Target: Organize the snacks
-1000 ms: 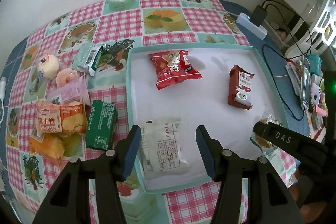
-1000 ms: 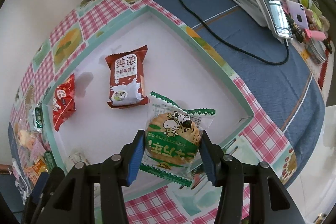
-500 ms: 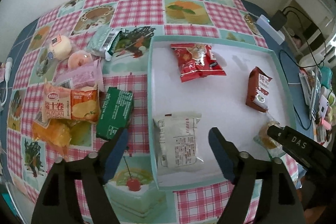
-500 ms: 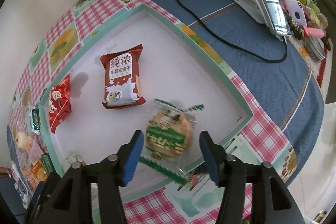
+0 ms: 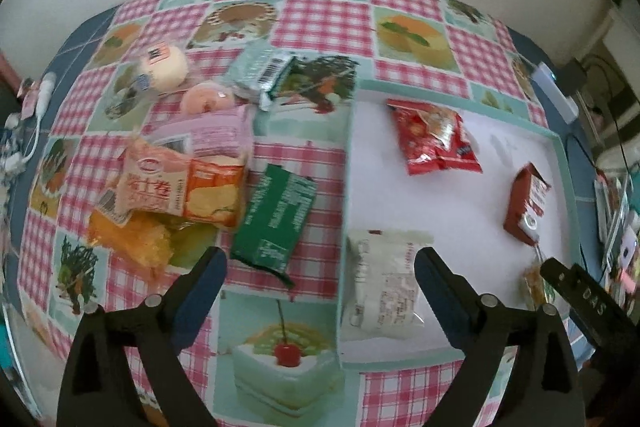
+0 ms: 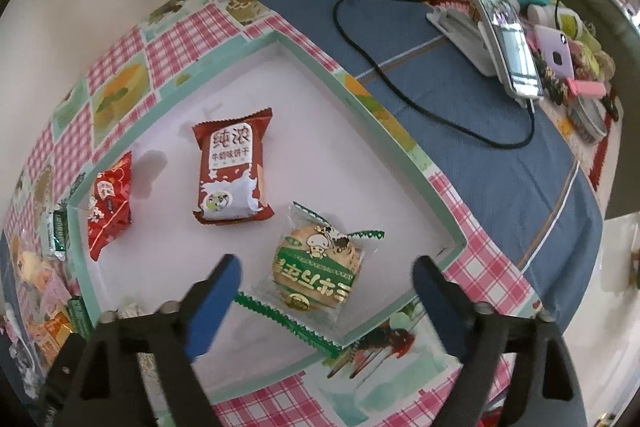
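Checked tablecloth carries a tray [image 6: 400,139]. Right gripper [image 6: 326,287] has just opened wide, empty; green biscuit [image 6: 316,267] now lies released near the tray's corner. Left gripper [image 5: 320,277], also just opened, empty, straddles the tray's edge toward the green pack [image 5: 276,223].

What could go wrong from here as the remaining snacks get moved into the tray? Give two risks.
1. The loose snacks overlap in a pile: the orange packet lies on others, so the open left gripper may well drag neighbours along.
2. The green cracker pack lies close to the tray wall; another item dropped there could land on it.
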`<action>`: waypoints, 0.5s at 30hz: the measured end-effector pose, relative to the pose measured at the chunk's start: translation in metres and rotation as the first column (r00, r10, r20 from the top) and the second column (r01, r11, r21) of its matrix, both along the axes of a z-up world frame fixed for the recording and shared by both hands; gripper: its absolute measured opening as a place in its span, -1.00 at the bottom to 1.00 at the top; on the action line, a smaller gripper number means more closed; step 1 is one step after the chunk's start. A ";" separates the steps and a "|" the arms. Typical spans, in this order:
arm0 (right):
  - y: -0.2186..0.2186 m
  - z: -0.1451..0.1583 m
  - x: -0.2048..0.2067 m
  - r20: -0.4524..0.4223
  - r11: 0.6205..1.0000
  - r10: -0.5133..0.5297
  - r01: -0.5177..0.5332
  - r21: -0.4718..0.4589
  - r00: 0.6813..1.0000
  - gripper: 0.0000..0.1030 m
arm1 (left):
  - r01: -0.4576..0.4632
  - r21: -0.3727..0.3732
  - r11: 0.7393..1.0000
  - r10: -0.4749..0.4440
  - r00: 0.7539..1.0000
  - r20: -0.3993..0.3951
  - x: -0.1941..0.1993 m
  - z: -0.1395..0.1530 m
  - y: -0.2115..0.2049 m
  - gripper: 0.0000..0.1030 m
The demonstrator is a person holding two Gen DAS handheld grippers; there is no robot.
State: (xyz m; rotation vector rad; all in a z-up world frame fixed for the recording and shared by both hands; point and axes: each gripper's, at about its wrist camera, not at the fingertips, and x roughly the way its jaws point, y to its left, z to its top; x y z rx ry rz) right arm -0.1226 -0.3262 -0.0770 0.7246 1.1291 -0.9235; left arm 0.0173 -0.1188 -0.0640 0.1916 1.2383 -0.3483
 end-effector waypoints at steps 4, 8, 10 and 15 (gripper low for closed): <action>0.006 0.001 0.004 -0.006 0.999 0.034 -0.034 -0.020 0.999 0.81 | -0.056 -0.007 0.998 0.056 0.998 -0.003 0.007 0.003 0.014 0.85; 0.014 0.003 0.010 -0.009 0.995 0.086 -0.086 -0.043 0.996 0.86 | -0.105 0.000 0.995 0.105 0.994 -0.016 0.015 0.004 0.029 0.85; 0.020 0.006 0.014 0.002 0.992 0.116 -0.116 -0.055 0.993 0.98 | -0.135 -0.007 0.991 0.135 0.990 -0.033 0.021 0.004 0.041 0.85; 0.037 0.013 0.026 0.027 0.976 0.203 -0.201 -0.082 0.979 1.00 | -0.274 -0.007 0.962 0.273 0.961 -0.029 0.038 0.007 0.083 0.85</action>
